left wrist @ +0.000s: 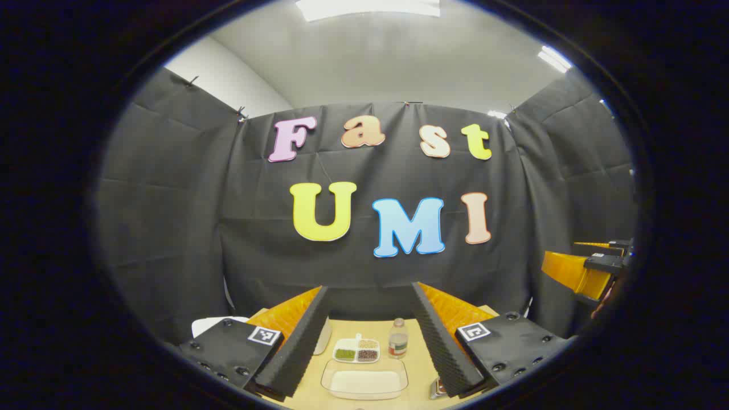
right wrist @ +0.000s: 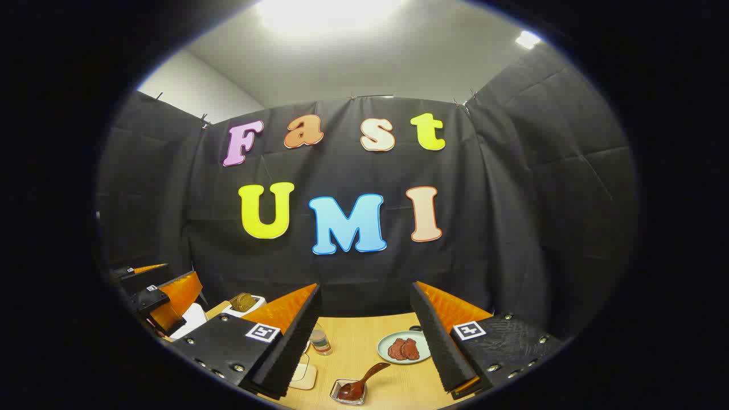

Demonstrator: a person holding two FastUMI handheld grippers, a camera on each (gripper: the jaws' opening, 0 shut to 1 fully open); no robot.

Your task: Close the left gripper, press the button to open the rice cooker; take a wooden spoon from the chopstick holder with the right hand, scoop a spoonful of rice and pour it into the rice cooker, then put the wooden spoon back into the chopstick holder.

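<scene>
Both grippers are held high over the table (left wrist: 370, 330), fingers wide apart and holding nothing; I judge neither task step begun. The left gripper (left wrist: 370, 364) must close before pressing the button. Beyond its tips lies the rice tray (left wrist: 364, 380), with a divided dish (left wrist: 357, 349) just behind it and a bottle (left wrist: 398, 338) beside that. The spoon (right wrist: 361, 382) lies beneath the right gripper (right wrist: 364, 353), bowl in a small dish (right wrist: 348, 393). Cooker not positively identified.
</scene>
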